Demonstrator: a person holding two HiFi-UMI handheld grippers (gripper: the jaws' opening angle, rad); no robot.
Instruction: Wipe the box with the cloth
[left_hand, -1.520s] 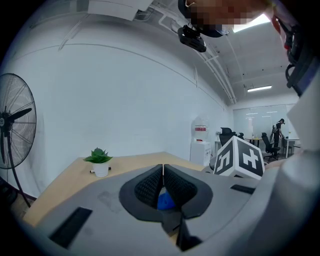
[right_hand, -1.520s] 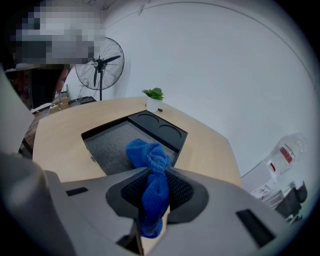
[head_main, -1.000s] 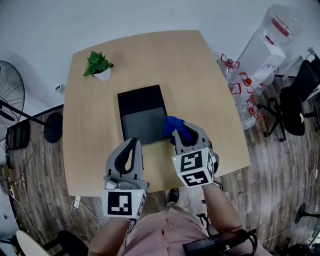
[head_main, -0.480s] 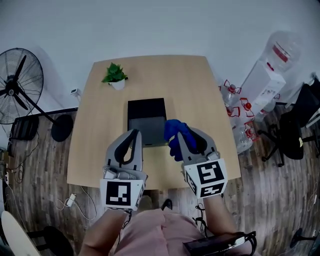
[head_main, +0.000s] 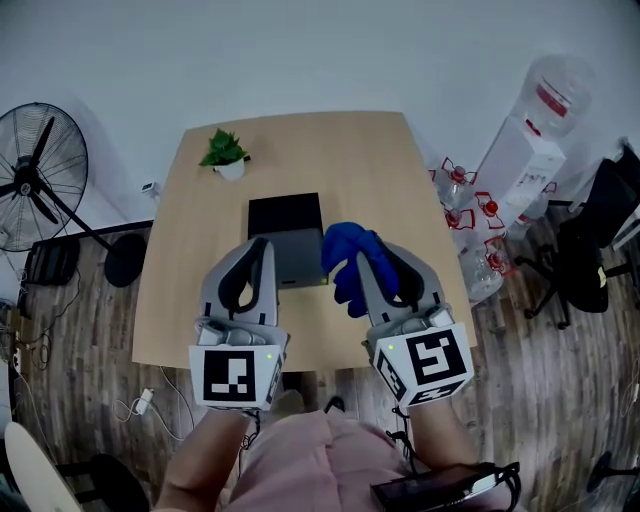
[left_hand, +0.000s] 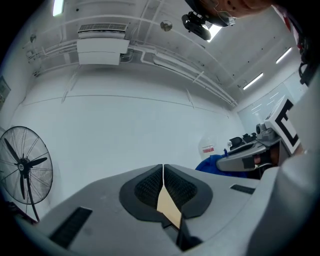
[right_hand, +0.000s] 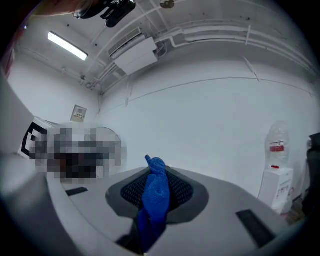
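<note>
We see a bright blue cloth, a black box with a dark grey front half, a pale wood-grain surface and a green plant.

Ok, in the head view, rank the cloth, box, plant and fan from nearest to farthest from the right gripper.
1. cloth: pinched in the right gripper jaws.
2. box: just left, on the table.
3. plant: far-left table corner.
4. fan: on the floor, beyond the table's left edge.
</note>
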